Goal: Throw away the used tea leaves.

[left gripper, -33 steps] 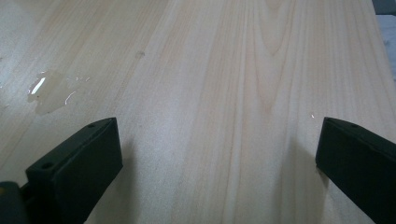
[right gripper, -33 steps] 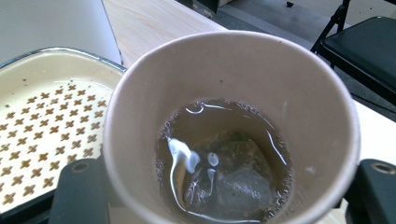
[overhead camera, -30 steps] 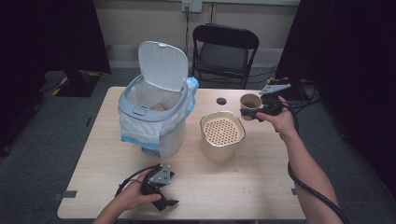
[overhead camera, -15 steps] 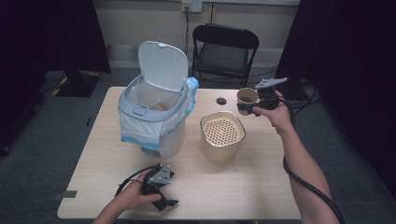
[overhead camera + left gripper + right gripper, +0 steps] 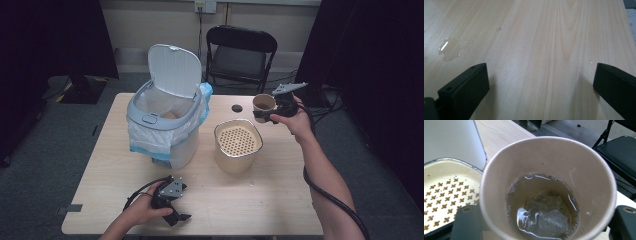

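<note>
cup (image 5: 547,187) lifted in my right gripper (image 5: 274,109), tea + bag inside | not yet over strainer (image 5: 238,140) | left gripper (image 5: 172,202) wide, idle | pour, bin (image 5: 167,131) left

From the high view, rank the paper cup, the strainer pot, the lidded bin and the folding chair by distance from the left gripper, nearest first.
Measured from the left gripper at the near table edge:
1. Strainer pot, up and right of it at mid-table.
2. Lidded bin, straight ahead; too close to call against the pot.
3. Paper cup, held at the far right.
4. Folding chair, beyond the table.
</note>
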Demonstrator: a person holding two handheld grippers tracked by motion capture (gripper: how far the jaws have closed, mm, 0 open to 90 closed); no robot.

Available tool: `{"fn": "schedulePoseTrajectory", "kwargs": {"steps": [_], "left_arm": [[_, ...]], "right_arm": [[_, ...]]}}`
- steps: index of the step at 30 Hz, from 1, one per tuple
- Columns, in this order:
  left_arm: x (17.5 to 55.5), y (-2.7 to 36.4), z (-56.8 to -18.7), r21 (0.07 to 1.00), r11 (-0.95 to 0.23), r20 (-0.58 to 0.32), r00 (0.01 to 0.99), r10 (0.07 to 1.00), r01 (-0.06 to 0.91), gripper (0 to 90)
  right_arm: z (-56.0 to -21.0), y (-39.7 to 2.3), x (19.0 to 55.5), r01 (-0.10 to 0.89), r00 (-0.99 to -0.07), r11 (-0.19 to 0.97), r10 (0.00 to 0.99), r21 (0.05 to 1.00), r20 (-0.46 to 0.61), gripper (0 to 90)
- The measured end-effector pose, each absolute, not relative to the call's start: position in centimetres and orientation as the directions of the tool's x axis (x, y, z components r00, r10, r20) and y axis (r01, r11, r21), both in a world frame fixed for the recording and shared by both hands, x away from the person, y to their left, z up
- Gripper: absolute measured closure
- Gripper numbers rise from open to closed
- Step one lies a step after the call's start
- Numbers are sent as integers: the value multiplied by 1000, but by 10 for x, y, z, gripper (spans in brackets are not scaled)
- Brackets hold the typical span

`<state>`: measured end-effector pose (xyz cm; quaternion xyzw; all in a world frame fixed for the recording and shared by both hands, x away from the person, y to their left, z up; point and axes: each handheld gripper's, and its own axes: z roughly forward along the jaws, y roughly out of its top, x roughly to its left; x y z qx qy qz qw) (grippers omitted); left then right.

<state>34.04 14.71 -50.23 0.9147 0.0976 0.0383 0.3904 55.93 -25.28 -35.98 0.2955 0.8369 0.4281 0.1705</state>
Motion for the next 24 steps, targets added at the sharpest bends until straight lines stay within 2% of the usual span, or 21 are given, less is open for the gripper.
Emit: {"fn": "schedulePoseTrajectory", "kwargs": {"steps": [12, 24], "left_arm": [[340, 147, -502, 720, -678, -6, 978, 207, 148, 0], [340, 147, -502, 719, -679, -5, 978, 209, 149, 0]], "right_arm": [[-352, -252, 557, 324, -771, 472, 634, 820, -60, 279], [-349, -243, 552, 239, -771, 519, 615, 820, -165, 281]]}}
